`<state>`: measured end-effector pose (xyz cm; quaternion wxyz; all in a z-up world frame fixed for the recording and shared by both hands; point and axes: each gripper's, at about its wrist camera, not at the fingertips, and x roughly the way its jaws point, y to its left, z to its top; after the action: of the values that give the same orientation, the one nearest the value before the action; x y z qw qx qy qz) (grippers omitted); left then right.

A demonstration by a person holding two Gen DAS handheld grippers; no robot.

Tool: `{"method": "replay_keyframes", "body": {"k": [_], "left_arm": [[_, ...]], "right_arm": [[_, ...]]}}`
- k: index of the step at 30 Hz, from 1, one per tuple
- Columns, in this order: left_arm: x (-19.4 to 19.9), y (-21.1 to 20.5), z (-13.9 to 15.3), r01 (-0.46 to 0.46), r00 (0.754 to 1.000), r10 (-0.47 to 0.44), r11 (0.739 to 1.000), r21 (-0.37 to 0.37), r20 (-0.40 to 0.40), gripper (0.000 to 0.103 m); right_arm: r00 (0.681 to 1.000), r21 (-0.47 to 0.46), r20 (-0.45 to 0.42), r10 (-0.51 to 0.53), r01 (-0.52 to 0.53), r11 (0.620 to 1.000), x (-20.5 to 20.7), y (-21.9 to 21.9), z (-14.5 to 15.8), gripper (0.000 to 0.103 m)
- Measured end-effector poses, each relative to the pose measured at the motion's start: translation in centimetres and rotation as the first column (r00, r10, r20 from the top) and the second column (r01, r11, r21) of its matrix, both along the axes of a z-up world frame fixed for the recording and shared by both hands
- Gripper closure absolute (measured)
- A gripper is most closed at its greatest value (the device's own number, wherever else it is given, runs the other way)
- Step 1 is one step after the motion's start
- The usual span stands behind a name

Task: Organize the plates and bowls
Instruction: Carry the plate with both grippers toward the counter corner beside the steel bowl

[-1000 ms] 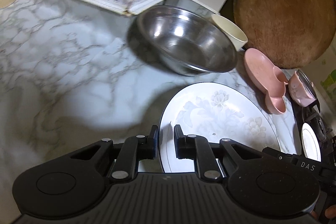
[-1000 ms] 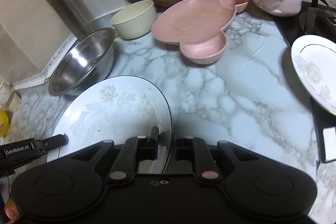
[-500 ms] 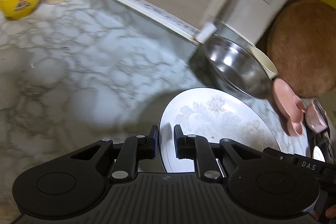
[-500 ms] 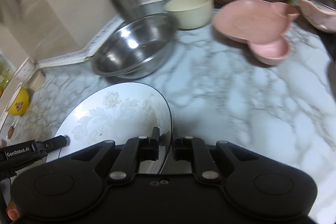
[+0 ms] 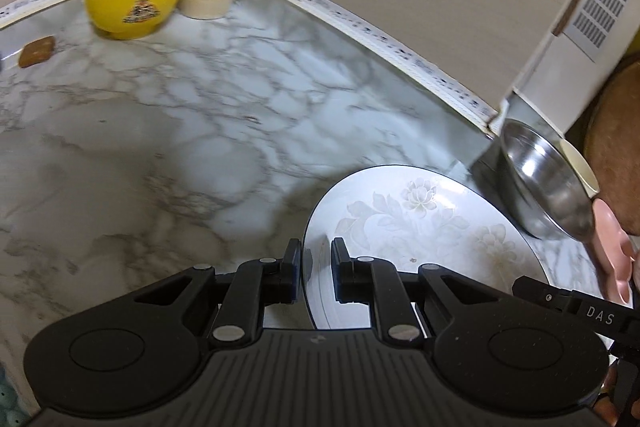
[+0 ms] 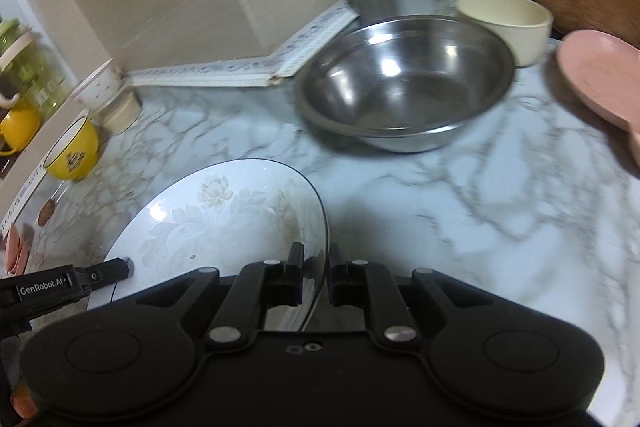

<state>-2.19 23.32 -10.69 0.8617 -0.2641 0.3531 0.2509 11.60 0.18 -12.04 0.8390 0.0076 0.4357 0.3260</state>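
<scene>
Tongs [image 5: 316, 259] on round glossy floral plate [image 5: 420, 227]

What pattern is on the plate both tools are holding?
Pale grey flowers and leaves on white, with a thin dark rim line, on the plate. Right wrist view shows it best.

Glossy glazed floral plate [image 5: 420, 227] over smooth marbled countertop [image 5: 180, 147]. Shiny polished metal bowl [image 6: 404, 83]. Matt black plastic left gripper [image 5: 316, 259].
</scene>
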Motion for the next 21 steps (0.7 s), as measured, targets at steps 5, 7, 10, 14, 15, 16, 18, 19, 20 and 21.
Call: {"method": "replay_keyframes", "body": {"k": [5,7,10,14,15,16,18,19,20,21], "left_arm": [[-0.4,0.7,-0.2,-0.018,1.0,0.018,1.0,0.008,-0.006,0.089],[-0.4,0.8,-0.4,-0.018,1.0,0.018,1.0,0.01,-0.011,0.089],[-0.3,0.8,-0.5,-0.017,1.0,0.018,1.0,0.018,-0.015,0.089],[-0.3,0.8,-0.5,-0.016,1.0,0.016,1.0,0.022,-0.012,0.089],[-0.3,0.8,-0.5,-0.015,1.0,0.016,1.0,0.025,-0.013,0.089],[-0.2,0.8,-0.5,-0.015,1.0,0.015,1.0,0.027,-0.014,0.089],[-0.2,0.7,-0.5,-0.011,1.0,0.011,0.999,0.033,-0.019,0.089],[-0.1,0.7,-0.5,-0.008,1.0,0.009,0.999,0.036,-0.022,0.089],[-0.1,0.7,-0.5,-0.007,1.0,0.008,0.999,0.035,-0.024,0.089],[-0.1,0.7,-0.5,-0.009,1.0,0.009,1.0,0.03,-0.027,0.089]], "right_arm": [[0.999,-0.007,0.011,0.036,-0.036,0.999,-0.1,1.5,-0.3,0.09],[0.999,-0.008,0.01,0.044,-0.044,0.999,0.1,1.8,-0.5,0.09],[0.999,-0.013,0.01,0.045,-0.045,0.999,0.2,2.1,-0.8,0.09],[0.999,-0.005,-0.003,0.04,-0.04,0.999,0.5,2.2,-1.2,0.09],[0.999,0.0,-0.006,0.038,-0.038,0.999,0.5,2.1,-1.3,0.089],[0.999,0.002,-0.002,0.039,-0.039,0.999,0.5,2.1,-1.3,0.089],[0.999,-0.002,0.003,0.043,-0.043,0.999,0.4,2.2,-1.3,0.089],[0.999,0.001,-0.004,0.038,-0.038,0.999,0.4,2.2,-1.3,0.089],[0.999,0.003,-0.009,0.036,-0.036,0.999,0.4,2.2,-1.3,0.089],[0.999,0.001,-0.001,0.036,-0.036,0.999,0.3,2.2,-1.2,0.089]]}}
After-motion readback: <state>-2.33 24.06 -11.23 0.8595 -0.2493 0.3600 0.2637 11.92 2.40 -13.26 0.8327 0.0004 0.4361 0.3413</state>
